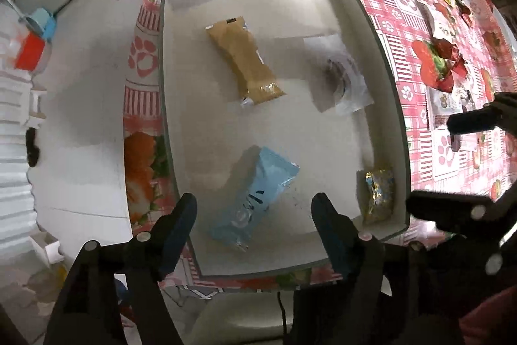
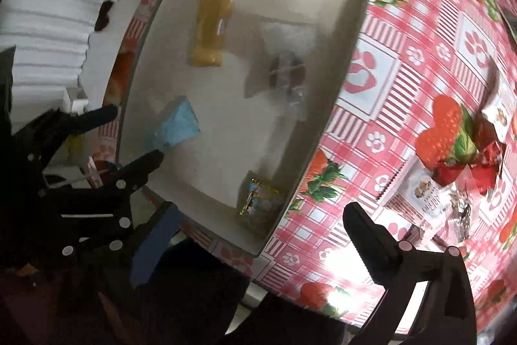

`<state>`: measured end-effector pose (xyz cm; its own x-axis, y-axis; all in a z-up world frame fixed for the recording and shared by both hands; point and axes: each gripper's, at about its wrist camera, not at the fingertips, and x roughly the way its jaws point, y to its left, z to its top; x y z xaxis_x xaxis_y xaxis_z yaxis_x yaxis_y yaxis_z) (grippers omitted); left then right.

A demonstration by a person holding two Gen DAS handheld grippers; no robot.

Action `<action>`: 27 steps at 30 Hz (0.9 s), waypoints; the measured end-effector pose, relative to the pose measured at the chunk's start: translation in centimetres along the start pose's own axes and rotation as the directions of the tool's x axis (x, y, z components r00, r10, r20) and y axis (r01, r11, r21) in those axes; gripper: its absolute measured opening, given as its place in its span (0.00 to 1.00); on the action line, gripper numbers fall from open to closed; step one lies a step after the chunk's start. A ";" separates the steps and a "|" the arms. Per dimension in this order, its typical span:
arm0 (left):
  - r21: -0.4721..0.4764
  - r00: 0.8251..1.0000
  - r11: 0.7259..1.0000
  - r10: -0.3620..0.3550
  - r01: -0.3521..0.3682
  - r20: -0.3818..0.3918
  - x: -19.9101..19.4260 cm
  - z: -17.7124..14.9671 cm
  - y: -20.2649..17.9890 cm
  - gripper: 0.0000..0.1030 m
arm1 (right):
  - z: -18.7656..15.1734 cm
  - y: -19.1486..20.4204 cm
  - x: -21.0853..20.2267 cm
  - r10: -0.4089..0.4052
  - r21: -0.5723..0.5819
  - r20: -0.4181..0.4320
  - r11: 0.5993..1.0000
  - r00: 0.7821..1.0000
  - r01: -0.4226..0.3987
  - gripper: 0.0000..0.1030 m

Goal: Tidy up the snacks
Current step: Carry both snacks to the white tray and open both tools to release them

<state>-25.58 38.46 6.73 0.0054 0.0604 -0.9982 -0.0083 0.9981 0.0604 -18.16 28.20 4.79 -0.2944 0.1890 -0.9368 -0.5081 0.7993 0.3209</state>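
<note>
1. Hovering over the shallow white cardboard box [image 1: 371, 31], the left gripper [image 1: 255, 225] is showing spread fingers, nothing pinched.
2. Lying below it, the pale blue foil snack packet [image 1: 255, 202] is resting on the box floor, long axis running diagonally from near-left to far-right.
3. Sitting in the near-right corner, the small gold foil packet [image 1: 379, 194] is clear of the right gripper [image 2: 258, 241], fingers wide and empty.
4. Advising: lift straight up, avoiding snagging packets.
</note>
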 end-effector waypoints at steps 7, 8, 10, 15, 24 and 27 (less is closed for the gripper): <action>0.032 0.999 0.999 0.037 -0.037 0.012 -0.3 1.0 -1.4 0.76 | -0.8 -2.7 -0.4 -0.008 0.100 0.000 0.995 1.000 0.008 0.99; 0.035 0.999 0.999 0.039 -0.039 0.013 -0.3 1.0 -1.7 0.76 | -0.8 -3.0 -0.5 -0.007 0.112 0.000 0.994 1.000 0.007 0.99; 0.044 0.999 0.998 0.043 -0.044 0.013 -0.4 1.2 -2.2 0.76 | -1.0 -3.6 -0.6 -0.007 0.133 0.001 0.991 1.000 0.007 0.99; 0.062 0.999 0.997 0.050 -0.050 0.011 -0.8 1.5 -2.5 0.76 | -1.5 -5.2 -1.4 -0.008 0.178 0.012 0.984 1.000 0.006 0.99; 0.117 0.998 0.992 0.054 -0.056 0.017 -0.7 2.1 -3.9 0.76 | -2.5 -7.1 -1.9 -0.003 0.222 0.021 0.975 1.000 -0.002 0.99; 0.138 0.998 0.989 0.055 -0.057 0.018 -0.6 2.4 -4.4 0.76 | -2.9 -7.7 -2.1 0.000 0.236 0.025 0.972 1.000 -0.006 0.99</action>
<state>-23.16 34.08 7.12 0.0225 0.1149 -0.9931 0.1290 0.9847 0.1169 -15.97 19.98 4.69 -0.2737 0.2033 -0.9401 -0.3009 0.9102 0.2845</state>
